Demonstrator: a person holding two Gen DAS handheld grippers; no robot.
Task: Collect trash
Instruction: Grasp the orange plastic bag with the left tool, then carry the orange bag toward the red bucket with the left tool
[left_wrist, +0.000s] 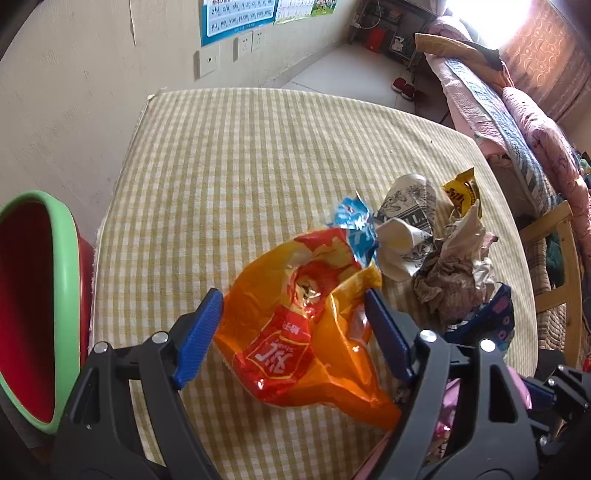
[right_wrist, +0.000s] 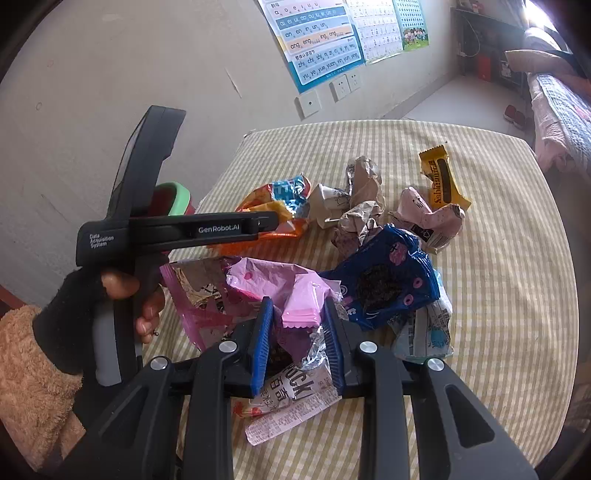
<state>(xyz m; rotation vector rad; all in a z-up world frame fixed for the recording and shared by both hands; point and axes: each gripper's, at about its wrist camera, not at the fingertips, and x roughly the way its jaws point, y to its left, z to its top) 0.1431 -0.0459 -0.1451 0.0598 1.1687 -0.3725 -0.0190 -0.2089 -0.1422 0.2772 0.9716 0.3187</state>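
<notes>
On a yellow-checked tablecloth (left_wrist: 258, 166), the left gripper (left_wrist: 291, 332) spreads its jaws wide around an orange snack bag (left_wrist: 306, 325). The right gripper (right_wrist: 299, 339), jaws narrow, straddles a pink wrapper (right_wrist: 303, 310) amid the litter, while a green-rimmed bin (left_wrist: 55, 295) stands beside the table's left edge.

Checked tablecloth (left_wrist: 258, 147) under scattered wrappers (right_wrist: 384, 284)
</notes>
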